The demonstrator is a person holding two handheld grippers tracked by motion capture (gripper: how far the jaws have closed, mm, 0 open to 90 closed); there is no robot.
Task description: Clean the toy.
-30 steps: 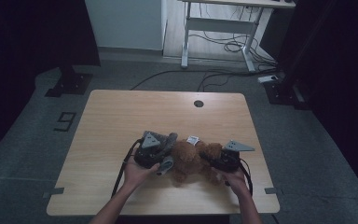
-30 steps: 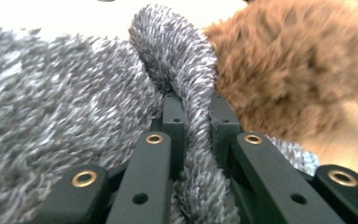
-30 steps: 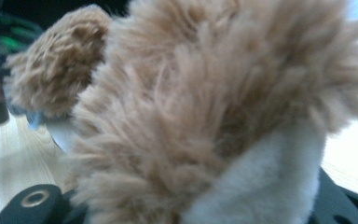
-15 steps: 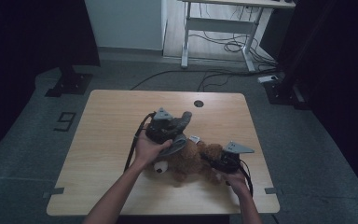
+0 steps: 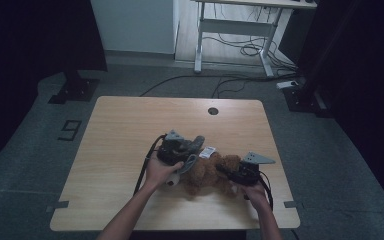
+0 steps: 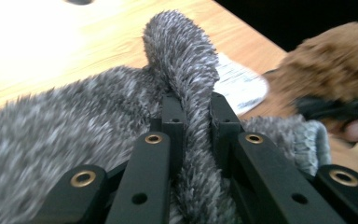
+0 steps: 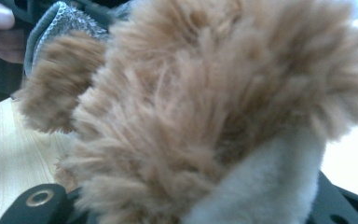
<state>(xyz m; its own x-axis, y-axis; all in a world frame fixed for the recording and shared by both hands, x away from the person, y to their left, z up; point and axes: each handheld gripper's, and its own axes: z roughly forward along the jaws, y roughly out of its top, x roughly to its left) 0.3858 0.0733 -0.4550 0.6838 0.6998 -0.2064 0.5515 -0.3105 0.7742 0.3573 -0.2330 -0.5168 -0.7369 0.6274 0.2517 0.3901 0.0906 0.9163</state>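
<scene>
A brown teddy bear (image 5: 207,174) lies on the wooden table (image 5: 130,125) near its front edge, with a white label (image 5: 207,151) at its far side. My left gripper (image 5: 194,149) is shut on a fold of grey fuzzy fabric (image 6: 191,79) at the bear's left end; the left gripper view has that fold pinched between both black jaws (image 6: 193,107). My right gripper (image 5: 228,171) is shut on the bear's right end. Brown fur (image 7: 205,102) and a pale plush pad (image 7: 270,186) cover its jaws. The grey fabric's edge (image 7: 60,23) lies beyond.
The table has a round cable hole (image 5: 213,110) near its far edge. Cables (image 5: 145,170) trail from both grippers toward the person. A white desk frame (image 5: 235,30) and floor cables stand beyond the table, with dark curtains on both sides.
The left hand lifted the grey fabric up and away from the bear, then came back down toward it. The right hand has held still on the bear.
</scene>
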